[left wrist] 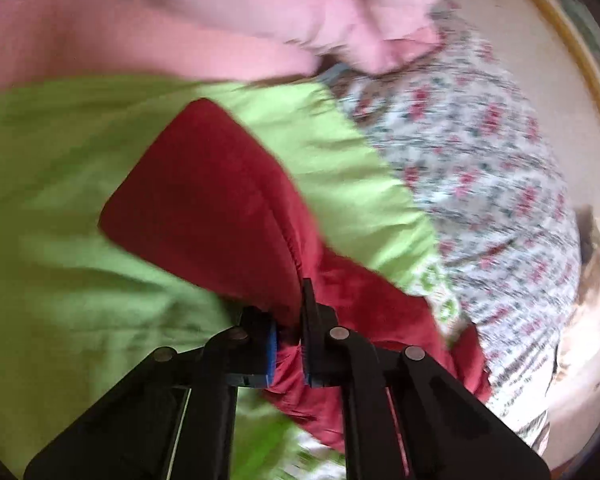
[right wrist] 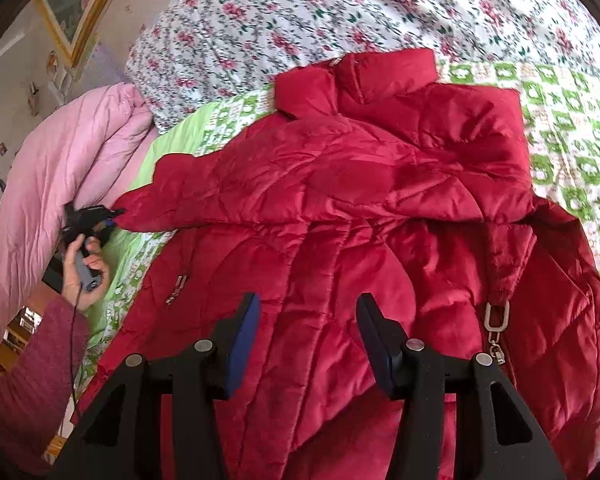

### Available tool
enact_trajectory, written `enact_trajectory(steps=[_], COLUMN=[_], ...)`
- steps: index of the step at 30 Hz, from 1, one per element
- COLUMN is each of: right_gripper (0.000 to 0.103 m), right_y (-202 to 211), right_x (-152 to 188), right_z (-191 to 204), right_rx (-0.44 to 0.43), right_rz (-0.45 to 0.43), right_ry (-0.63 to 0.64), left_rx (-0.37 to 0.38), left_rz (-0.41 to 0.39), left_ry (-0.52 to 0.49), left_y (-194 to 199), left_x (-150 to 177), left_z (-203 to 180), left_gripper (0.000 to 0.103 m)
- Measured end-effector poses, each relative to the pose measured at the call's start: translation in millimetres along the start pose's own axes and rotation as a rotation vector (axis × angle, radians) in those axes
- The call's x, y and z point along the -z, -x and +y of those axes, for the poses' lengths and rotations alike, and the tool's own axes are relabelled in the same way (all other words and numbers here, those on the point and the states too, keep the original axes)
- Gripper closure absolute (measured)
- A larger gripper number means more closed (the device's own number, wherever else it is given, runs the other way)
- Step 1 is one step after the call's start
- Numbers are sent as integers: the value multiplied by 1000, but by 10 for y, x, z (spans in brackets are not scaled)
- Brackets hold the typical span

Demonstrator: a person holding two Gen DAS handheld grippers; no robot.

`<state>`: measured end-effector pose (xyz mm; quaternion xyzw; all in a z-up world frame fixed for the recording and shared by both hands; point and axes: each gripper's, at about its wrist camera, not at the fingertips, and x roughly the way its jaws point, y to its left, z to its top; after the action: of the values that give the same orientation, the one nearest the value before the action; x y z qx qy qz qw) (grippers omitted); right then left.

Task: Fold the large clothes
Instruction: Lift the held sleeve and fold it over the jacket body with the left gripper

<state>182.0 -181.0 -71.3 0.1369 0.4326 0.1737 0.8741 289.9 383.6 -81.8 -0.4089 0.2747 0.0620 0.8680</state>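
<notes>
the red padded jacket (right wrist: 364,216) lies spread front-up on the bed's green patterned sheet (right wrist: 568,120), collar toward the floral pillow (right wrist: 300,12), with a pink quilt (right wrist: 60,160) bunched at the left. the left tool (left wrist: 289,344) is clamped on the cuff of the sleeve (left wrist: 208,200), pulled out sideways. to fold well, i'd carry that sleeve low and flat across the chest, keeping it taut so the padding doesn't bunch. the right tool (right wrist: 308,340) hovers above the jacket's lower front, fingers spread and empty; it could pin the body there. the left view is blurred, and the jacket's hem is cut off behind the right tool.
</notes>
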Motion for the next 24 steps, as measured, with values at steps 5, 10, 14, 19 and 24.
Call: enact_trajectory(steps=[5,10,14,19,24], right_gripper=[51,51,51,51,51], right_y=[-26,-31,-18,0,-4], right_x=[26,37,10,-92,-299], right_z=[-73,-103,-122,-154,-226], right_rx=[-4,-13,-26,-46,-72], right_rz=[10,14,10,-1,-27], right_ry=[-21,-35,-44,-53,-80], left_rx=[81,167,238,309,342], left_rz=[-47,-45,8,94,178], left_ry=[-123,-284,-395,-545,-649], left_y=[322,541,573,478,281], left_x=[80,337,679,1204,1663], left_z=[-493,-1130,-1599,-2131,-2497], left_gripper=[96,96,96,96,97])
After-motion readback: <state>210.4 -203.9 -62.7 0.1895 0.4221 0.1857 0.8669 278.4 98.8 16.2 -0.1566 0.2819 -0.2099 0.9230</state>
